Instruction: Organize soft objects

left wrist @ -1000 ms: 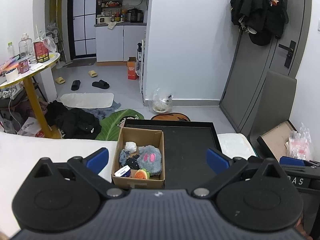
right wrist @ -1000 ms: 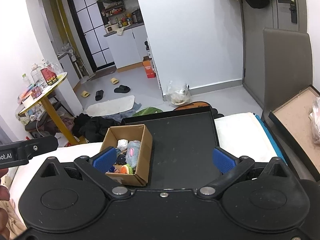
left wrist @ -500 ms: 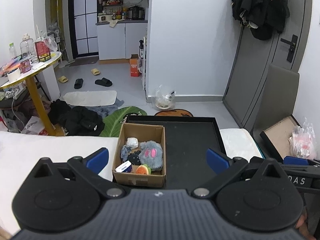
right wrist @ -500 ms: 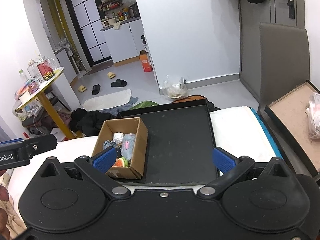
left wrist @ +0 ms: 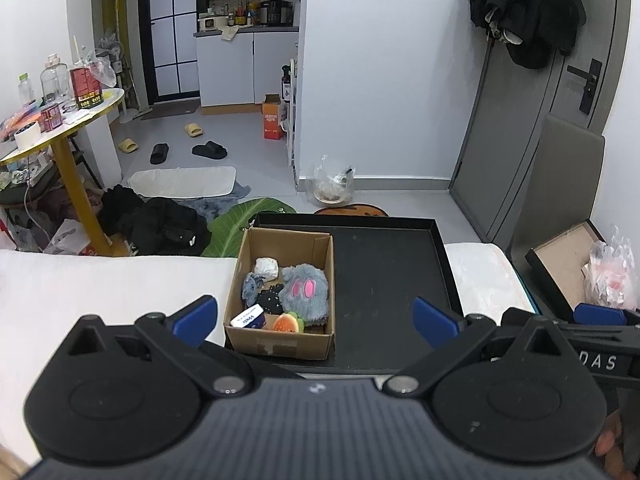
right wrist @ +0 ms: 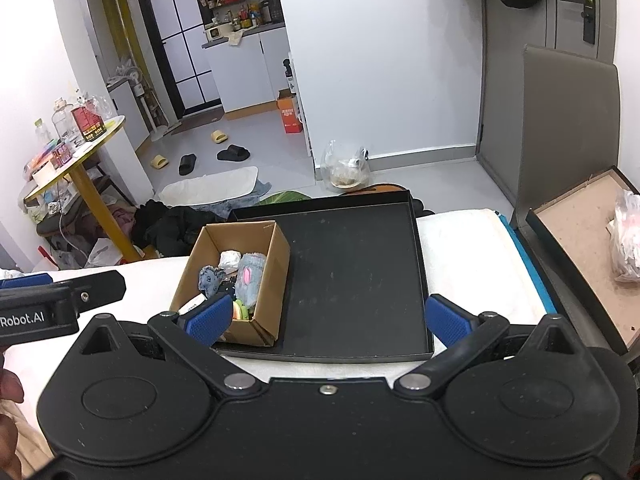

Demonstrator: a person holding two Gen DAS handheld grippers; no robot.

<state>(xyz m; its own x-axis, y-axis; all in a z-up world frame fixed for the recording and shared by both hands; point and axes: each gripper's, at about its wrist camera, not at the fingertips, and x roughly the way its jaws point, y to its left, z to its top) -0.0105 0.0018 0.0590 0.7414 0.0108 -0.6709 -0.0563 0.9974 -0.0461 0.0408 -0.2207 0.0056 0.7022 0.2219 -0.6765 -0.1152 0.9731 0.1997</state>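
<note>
Soft toys point(left wrist: 304, 290) sit packed in the cardboard box point(left wrist: 280, 344) on the black tray point(left wrist: 384, 276); with both grippers' fingers point(left wrist: 196, 314) wide and empty, I'd lower the left gripper point(left wrist: 316, 316) straight over the grey plush.

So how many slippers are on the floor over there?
4. Two yellow slippers and two black slippers lie near the kitchen doorway, beyond the white mat. More may hide behind the round table.
</note>
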